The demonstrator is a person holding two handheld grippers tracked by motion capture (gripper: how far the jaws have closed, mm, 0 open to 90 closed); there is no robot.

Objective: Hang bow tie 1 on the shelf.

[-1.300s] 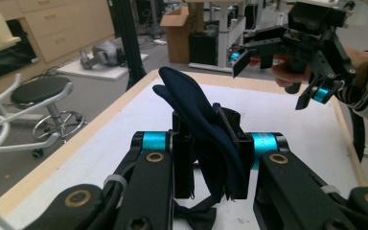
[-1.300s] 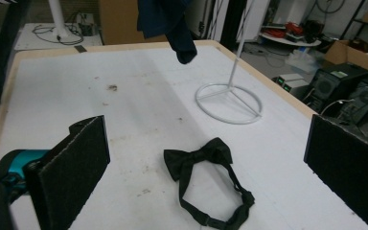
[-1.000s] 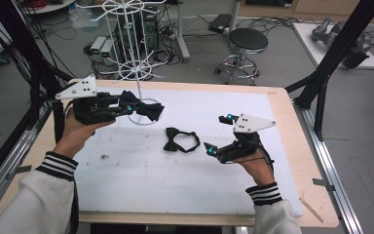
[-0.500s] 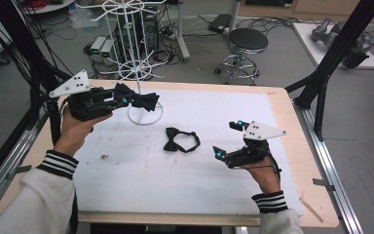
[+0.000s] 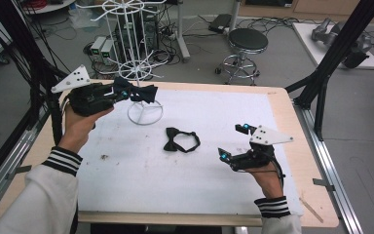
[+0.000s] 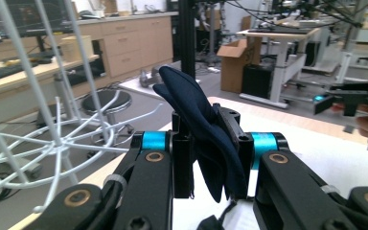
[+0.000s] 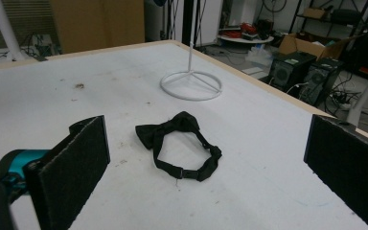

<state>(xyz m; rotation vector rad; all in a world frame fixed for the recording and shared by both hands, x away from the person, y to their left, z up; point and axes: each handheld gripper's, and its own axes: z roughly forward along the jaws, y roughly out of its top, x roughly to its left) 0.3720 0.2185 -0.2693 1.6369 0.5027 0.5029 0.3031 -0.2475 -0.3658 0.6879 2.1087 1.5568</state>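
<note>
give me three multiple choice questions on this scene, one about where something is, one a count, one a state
1. Where is the black bow tie?
A. flat on the white table top
B. hung on the white wire rack
C. on the stool

2. How many bow ties are there?
A. one
B. two
C. three

3. How is the right gripper?
A. shut on a bow tie
B. shut on nothing
C. open, holding nothing

Answers: 1 A, it lies on the table between the grippers. 2 B, the black one, plus a dark blue bow tie clamped in the left gripper. 3 C, its pads stand wide apart.
</note>
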